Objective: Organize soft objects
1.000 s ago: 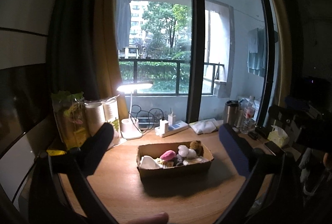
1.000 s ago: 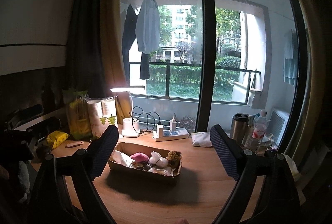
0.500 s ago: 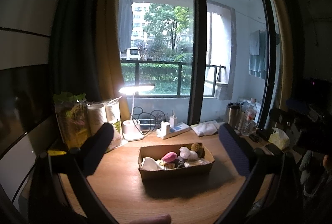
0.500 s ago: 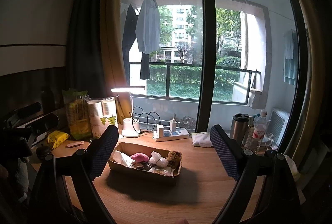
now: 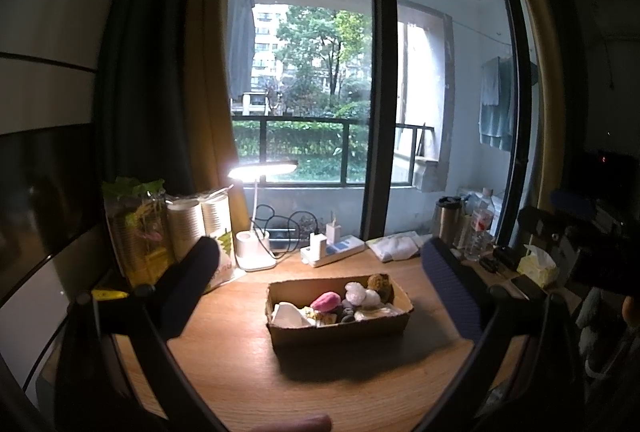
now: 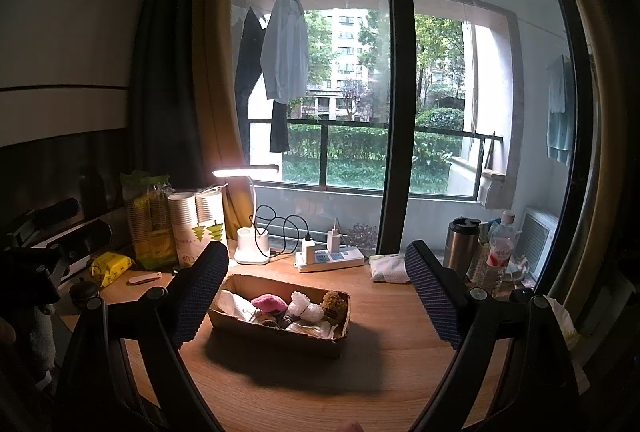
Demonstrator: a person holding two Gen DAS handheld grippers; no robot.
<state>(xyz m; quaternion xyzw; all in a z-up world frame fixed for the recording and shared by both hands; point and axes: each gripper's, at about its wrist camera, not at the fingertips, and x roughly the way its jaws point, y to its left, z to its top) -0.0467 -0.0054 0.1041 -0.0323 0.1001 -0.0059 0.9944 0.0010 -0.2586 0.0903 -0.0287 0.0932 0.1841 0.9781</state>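
Both my tongs hang above the near edge of the table point(image 5: 248, 384), and neither touches anything. My left gripper point(image 5: 320, 276) is spread wide with nothing between its fingers point(image 5: 192, 284), and my right gripper point(image 6: 318, 292) is spread just as wide and just as bare. Framed between the fingers in both views sits the box point(image 5: 340, 328) of brown card, resting flat on the wood, well apart from the fingertips. The soft things lie inside it in a loose heap: a pink toy point(image 5: 326, 301) near the middle, a white toy point(image 5: 358, 292) just beside it toward the back, a brown toy point(image 5: 378, 282) at the far right corner, and a white cloth point(image 5: 286, 314) at the left end. Smaller dark bits lie among them, too small for me to tell. Behind the box a lit lamp point(image 5: 260, 228) stands near the window, with a power strip point(image 5: 334, 250) beside it and stacked cups point(image 5: 196, 228) to the left. A flask point(image 6: 462, 246) and a bottle point(image 6: 500, 252) stand at the far right.
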